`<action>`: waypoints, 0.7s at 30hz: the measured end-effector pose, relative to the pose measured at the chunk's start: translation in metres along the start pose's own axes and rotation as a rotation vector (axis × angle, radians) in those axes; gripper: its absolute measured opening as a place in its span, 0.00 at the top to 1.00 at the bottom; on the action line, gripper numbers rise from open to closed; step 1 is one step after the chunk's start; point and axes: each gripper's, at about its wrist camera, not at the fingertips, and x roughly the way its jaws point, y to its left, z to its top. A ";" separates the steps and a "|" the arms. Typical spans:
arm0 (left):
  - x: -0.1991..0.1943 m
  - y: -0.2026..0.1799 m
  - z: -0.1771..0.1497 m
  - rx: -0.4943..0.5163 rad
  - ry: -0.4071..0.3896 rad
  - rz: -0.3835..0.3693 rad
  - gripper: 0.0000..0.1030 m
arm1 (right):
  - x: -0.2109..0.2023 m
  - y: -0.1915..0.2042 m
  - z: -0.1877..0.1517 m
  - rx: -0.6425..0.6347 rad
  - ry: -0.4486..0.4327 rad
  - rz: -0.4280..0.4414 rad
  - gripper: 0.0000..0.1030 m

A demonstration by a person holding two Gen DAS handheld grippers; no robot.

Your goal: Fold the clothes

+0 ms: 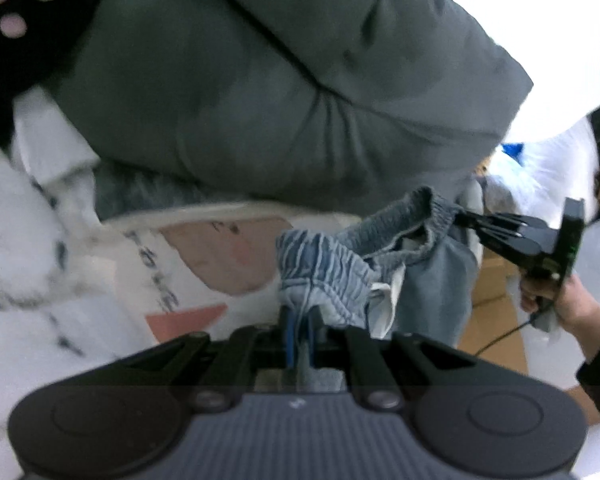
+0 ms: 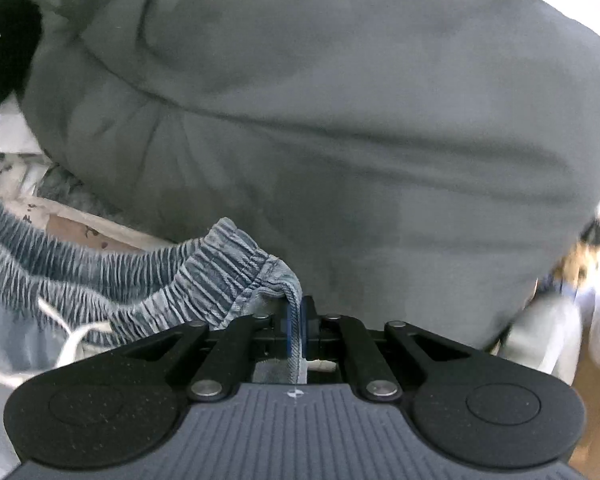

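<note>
A pair of light blue denim shorts [image 1: 432, 280] with a gathered elastic waistband hangs between both grippers. My left gripper [image 1: 298, 320] is shut on one end of the waistband [image 1: 320, 268]. In the left wrist view the right gripper [image 1: 460, 218] pinches the other end, held by a hand [image 1: 556, 300] at the right. In the right wrist view my right gripper [image 2: 296, 316] is shut on the waistband [image 2: 160, 284], which stretches off to the left with a white drawstring [image 2: 72, 340] dangling below it.
A large grey-green garment [image 1: 292, 80] fills the space ahead in both views [image 2: 340, 120]. White and pink printed fabric [image 1: 172, 268] lies beneath. A black cloth with pink dots [image 1: 16, 20] sits at upper left. Brown floor [image 1: 496, 320] shows at the right.
</note>
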 end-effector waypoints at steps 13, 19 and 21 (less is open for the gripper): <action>0.001 -0.001 0.034 0.042 -0.141 0.064 0.94 | 0.031 -0.019 0.032 0.026 0.003 -0.074 0.98; 0.043 0.021 0.030 0.045 -0.079 0.161 0.93 | 0.070 -0.015 0.023 0.031 0.072 -0.093 0.97; 0.060 0.031 0.029 0.037 -0.041 0.203 0.93 | 0.089 -0.014 0.017 0.039 0.116 -0.137 0.95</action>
